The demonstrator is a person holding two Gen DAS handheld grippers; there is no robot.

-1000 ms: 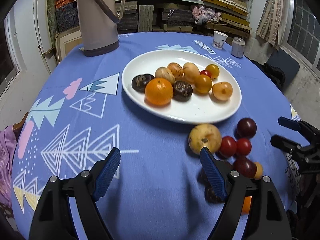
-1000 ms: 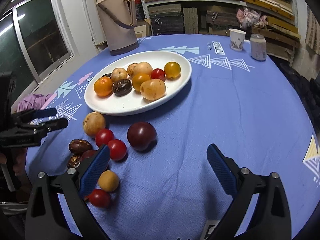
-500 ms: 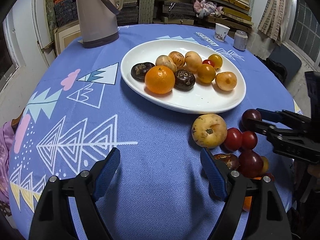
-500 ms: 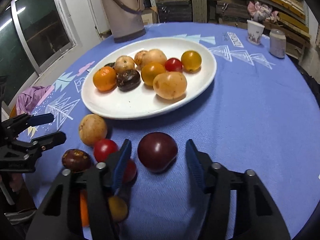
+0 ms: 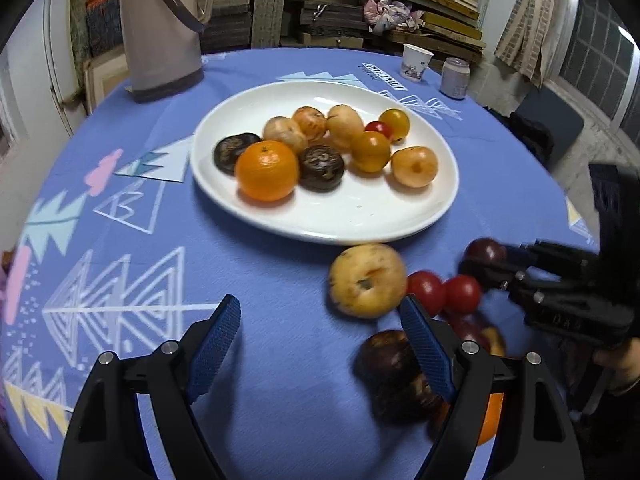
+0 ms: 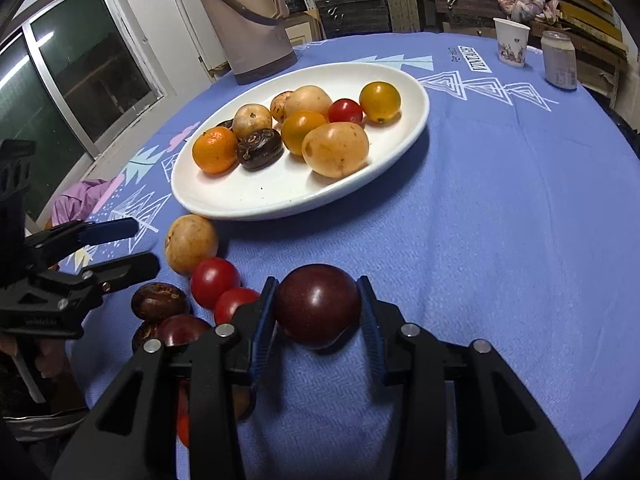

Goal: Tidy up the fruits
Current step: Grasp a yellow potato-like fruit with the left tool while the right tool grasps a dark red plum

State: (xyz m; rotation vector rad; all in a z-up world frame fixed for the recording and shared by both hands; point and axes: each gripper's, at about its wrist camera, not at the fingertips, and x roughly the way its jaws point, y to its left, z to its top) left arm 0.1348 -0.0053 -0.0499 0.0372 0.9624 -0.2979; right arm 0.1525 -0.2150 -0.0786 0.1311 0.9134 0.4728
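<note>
A white plate holds several fruits, among them an orange and a dark wrinkled fruit. Loose fruits lie near the front edge: a yellow round fruit, red tomatoes, dark wrinkled fruits. My right gripper is shut on a dark plum on the cloth. My left gripper is open and empty over bare cloth, its right finger beside the loose fruits; it also shows in the right wrist view.
A beige thermos jug stands behind the plate. A paper cup and a small jar stand at the far right. The round table's blue cloth drops off near the loose fruits.
My right gripper moved forward and closed its fingers around the dark plum. My left gripper drifted a little toward the loose fruits and stayed open.
</note>
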